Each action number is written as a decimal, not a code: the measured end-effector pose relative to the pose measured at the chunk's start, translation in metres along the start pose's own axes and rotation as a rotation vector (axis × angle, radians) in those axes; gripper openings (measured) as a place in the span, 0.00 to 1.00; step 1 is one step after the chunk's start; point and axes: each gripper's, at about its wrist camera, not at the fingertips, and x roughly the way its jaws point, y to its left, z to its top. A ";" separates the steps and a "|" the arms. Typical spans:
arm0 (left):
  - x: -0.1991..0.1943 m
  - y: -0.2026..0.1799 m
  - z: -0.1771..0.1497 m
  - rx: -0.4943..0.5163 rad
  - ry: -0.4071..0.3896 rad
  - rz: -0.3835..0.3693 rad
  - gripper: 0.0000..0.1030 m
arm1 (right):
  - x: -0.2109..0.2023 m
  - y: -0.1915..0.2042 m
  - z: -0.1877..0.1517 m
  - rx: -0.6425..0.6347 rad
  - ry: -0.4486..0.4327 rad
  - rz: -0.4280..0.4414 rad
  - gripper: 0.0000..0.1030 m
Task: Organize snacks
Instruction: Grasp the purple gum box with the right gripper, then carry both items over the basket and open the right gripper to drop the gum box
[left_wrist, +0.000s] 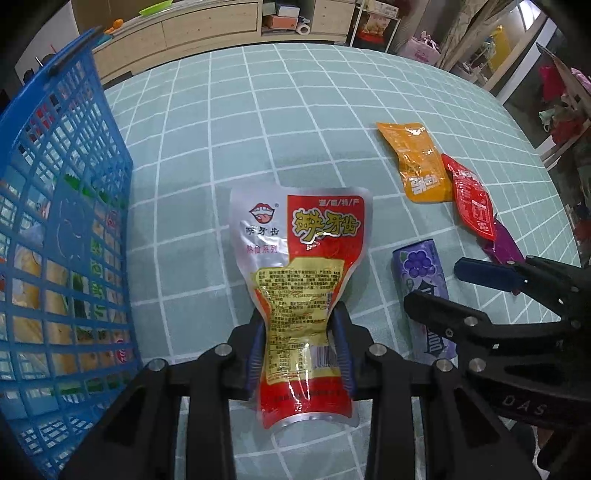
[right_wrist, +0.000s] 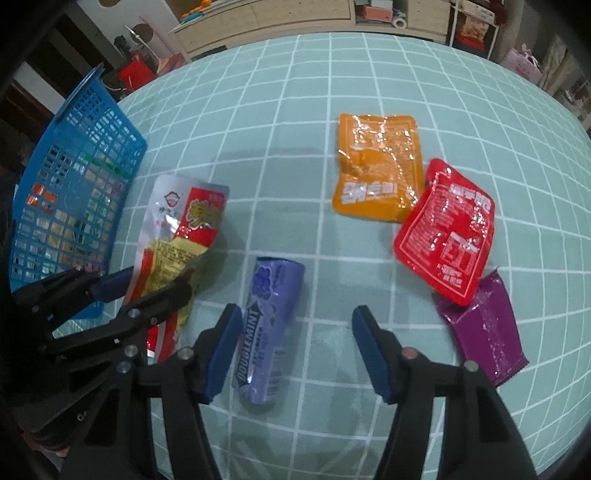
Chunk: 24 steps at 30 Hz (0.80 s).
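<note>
My left gripper (left_wrist: 299, 332) is shut on the lower half of a silver and red snack packet (left_wrist: 299, 236), which is pinched at the waist and stands just right of the blue mesh basket (left_wrist: 74, 184). In the right wrist view the same left gripper (right_wrist: 147, 288) holds that packet (right_wrist: 184, 221) beside the basket (right_wrist: 74, 166). My right gripper (right_wrist: 295, 321) stands open over a purple Doublemint tube (right_wrist: 269, 295) lying on the table. The tube sits close to the left finger, and the right finger is well apart from it. In the left wrist view the right gripper (left_wrist: 432, 284) hovers over the tube (left_wrist: 421, 266).
An orange packet (right_wrist: 376, 166), a red packet (right_wrist: 447, 232) and a purple packet (right_wrist: 484, 328) lie to the right on the teal checked tablecloth (right_wrist: 295, 110). The red one overlaps the other two. The basket holds several snacks. Cabinets and clutter stand beyond the table.
</note>
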 end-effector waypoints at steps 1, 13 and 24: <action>0.004 -0.003 0.003 -0.001 0.001 -0.002 0.31 | 0.000 0.002 0.000 -0.004 -0.002 -0.006 0.60; -0.007 -0.018 -0.011 -0.001 -0.008 -0.025 0.30 | -0.015 -0.002 -0.029 -0.047 -0.005 -0.077 0.23; -0.087 -0.032 -0.036 0.005 -0.128 -0.030 0.30 | -0.092 0.028 -0.050 -0.087 -0.116 -0.090 0.23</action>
